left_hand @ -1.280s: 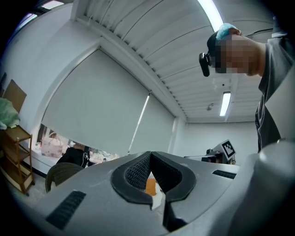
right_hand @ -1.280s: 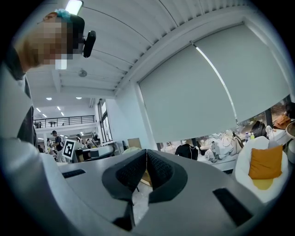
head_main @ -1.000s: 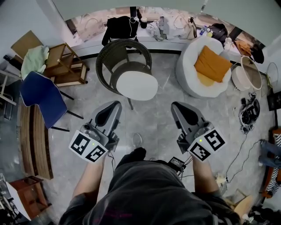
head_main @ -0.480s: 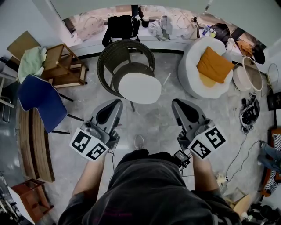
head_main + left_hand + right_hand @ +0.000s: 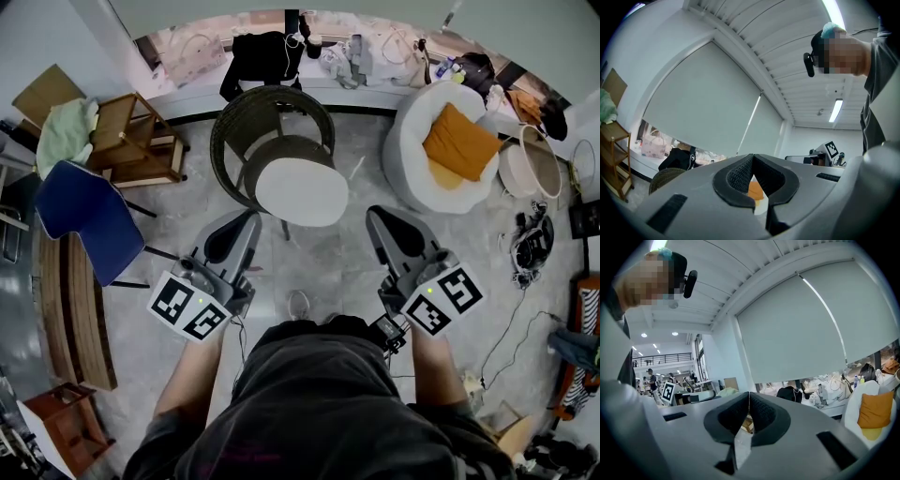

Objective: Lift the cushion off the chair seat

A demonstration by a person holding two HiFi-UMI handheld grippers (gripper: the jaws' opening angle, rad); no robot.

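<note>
A dark wicker chair (image 5: 267, 112) stands ahead with a white round cushion (image 5: 302, 190) lying on its seat. To the right, an orange cushion (image 5: 461, 141) rests in a white tub armchair (image 5: 408, 122); it shows again in the right gripper view as the orange cushion (image 5: 874, 411). My left gripper (image 5: 246, 217) is shut and empty, its tip just short of the white cushion's near left edge. My right gripper (image 5: 375, 214) is also shut and empty, a little to the right of that cushion. In both gripper views the jaws meet with nothing between them.
A blue chair (image 5: 84, 211) and a wooden rack (image 5: 136, 141) with a green cloth stand at the left. Bags and clothes line the window ledge (image 5: 309, 56) behind the chairs. A basket (image 5: 530, 159) and cables (image 5: 530, 239) lie at the right.
The wicker chair and its white cushion have drawn closer as I stepped forward. Both grippers now sit nearer the cushion's front edge, still shut.
</note>
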